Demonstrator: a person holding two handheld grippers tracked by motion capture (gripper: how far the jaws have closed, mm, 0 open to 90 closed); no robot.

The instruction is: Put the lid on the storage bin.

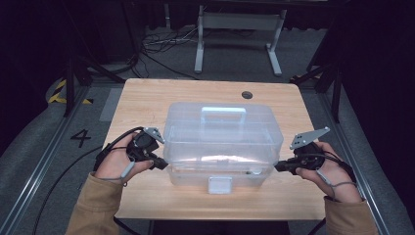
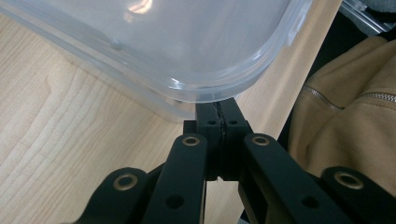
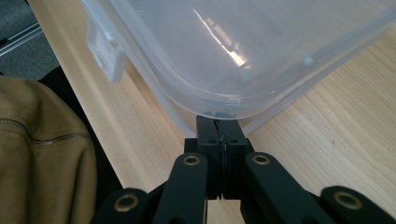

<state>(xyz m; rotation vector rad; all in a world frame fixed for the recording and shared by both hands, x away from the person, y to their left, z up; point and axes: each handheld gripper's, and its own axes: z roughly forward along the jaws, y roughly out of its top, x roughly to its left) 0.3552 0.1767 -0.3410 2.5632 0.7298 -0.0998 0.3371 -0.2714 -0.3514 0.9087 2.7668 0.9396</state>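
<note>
— Dark workroom, grey floor, pale wooden table (image 1: 147, 105) with a smooth grain and a small round hole at the far edge. On it, dead centre: a clear plastic box (image 1: 222, 142), rounded corners, lid down, moulded handle (image 1: 223, 115) on top, white latch (image 1: 219, 185) on the near side.

— And the grippers?

— Left gripper (image 1: 159, 164) at the box's left near corner, right gripper (image 1: 280, 166) at its right near corner. Jaws on both pressed fully together, nothing between them; tips tucked under the lid's rim, seemingly touching the plastic.

— Progress?

— Early, by the look of it. Box flat on the table, lid seated, latch apparently not yet undone. Positioned for a lift or a shift from both sides; everything else left to do.

— Surfaces?

— Glossy, see-through plastic catching the light; matt black jaws with brass-ringed pivots; tan zipped sleeves (image 1: 95, 205) at the near edge.
</note>
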